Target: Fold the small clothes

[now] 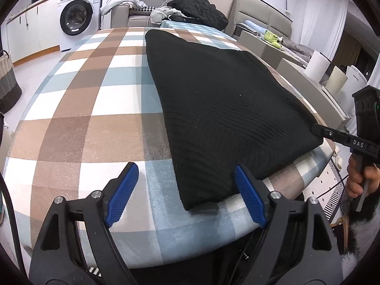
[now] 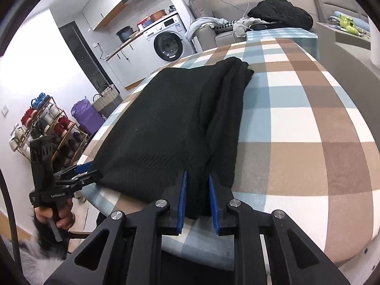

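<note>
A black knitted garment, folded over on itself, was laid flat on the checked table cover, close to its near edge. Its near right corner was pinched between the narrowed jaws of the right gripper. The left gripper was held at the garment's near left corner, its jaws spread wide with nothing clamped. A washing machine was seen behind.
</note>
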Demonstrator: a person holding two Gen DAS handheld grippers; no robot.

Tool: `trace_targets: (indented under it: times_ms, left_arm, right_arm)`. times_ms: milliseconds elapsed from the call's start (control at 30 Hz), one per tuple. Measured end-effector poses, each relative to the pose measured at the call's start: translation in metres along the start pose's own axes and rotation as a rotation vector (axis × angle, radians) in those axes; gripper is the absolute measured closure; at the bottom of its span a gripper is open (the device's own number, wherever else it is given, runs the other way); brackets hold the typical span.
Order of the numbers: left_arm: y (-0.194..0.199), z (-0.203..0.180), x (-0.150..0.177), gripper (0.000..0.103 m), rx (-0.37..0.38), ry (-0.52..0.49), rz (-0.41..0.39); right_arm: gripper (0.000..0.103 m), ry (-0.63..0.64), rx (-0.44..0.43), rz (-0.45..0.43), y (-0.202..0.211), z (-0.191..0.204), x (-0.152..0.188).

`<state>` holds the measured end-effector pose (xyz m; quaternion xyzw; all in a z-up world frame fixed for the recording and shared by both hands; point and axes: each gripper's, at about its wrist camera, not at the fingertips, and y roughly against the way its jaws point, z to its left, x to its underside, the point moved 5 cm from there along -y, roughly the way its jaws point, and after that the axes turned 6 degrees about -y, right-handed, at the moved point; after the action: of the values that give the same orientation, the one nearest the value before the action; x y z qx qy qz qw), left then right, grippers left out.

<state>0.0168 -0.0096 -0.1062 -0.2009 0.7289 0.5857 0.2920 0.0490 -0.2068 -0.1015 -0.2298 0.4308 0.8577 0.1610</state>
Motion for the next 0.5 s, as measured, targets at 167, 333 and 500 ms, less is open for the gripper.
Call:
trace_targets:
  times_ms: [167, 333, 500]
  left_arm:
    - [0.0001, 0.0023, -0.0024, 0.022, 0.019, 0.033, 0.001]
    - [-0.0015, 0.0055, -0.0054, 0.022, 0.029, 0.059, 0.001]
    - [-0.0058, 0.0058, -0.0086, 0.022, 0.044, 0.076, 0.004]
  right_arm:
    - [0.062, -0.003, -0.015, -0.005, 0.0020, 0.0067, 0.0011]
    - [0.058, -0.015, 0.020, -0.010, -0.0039, 0.0076, 0.0006]
    - [0.052, -0.040, 0.053, -0.016, -0.0055, 0.0023, -0.0012]
